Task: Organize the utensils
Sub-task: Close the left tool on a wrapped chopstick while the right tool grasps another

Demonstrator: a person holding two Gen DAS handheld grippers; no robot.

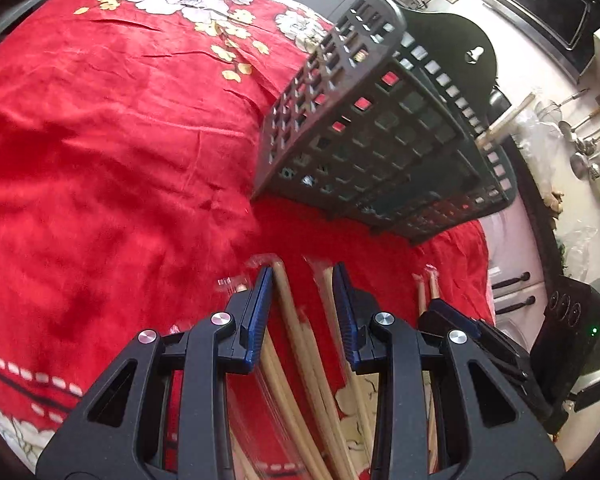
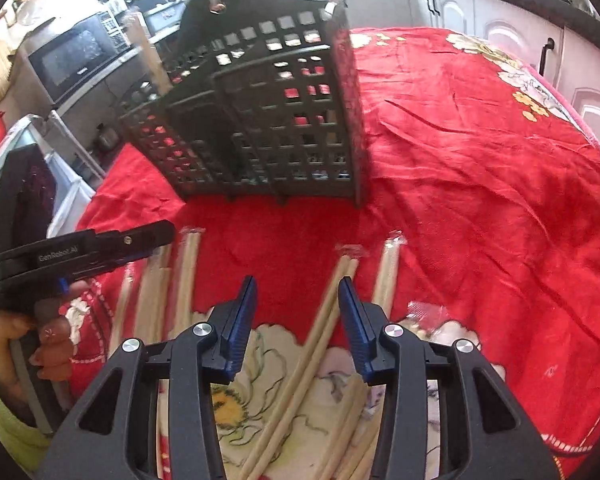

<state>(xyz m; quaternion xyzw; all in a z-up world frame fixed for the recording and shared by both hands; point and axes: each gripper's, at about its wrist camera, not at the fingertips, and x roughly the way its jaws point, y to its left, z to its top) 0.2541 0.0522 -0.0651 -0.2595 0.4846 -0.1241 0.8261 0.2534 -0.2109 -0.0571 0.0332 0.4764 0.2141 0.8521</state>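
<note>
A: Chopsticks (image 2: 320, 320) are lying in loose pairs on the red floral cloth (image 2: 480, 160), most in clear wrappers, fanned out on the near side of the dark lattice holder (image 2: 268, 120).

B: And the holder is standing upright at the far side, just beyond their tips?

A: Yes, well placed for receiving them end-first. One pale stick (image 2: 150, 56) is already leaning out of its left compartment.

B: What is the right gripper (image 2: 298, 300) doing?

A: It is pointing steeply down with its blue pads parted, straddling one pair. The sticks are passing between the pads, but nothing is pressing on them, so it is grasping nothing yet.

B: The left gripper (image 1: 302, 288)?

A: Much the same in its own view: jaws apart, one wrapped pair (image 1: 288, 300) running along the inside of its left pad, another near the right pad. I am judging it released, though contact at the left pad is hard to rule out. In the right view it is sitting at the left, above another bundle (image 2: 160, 280), with a person's hand (image 2: 40, 344) gripping its handle.

B: So both are lining up along the sticks?

A: Seemingly, so that closing pinches a pair across its width.
</note>
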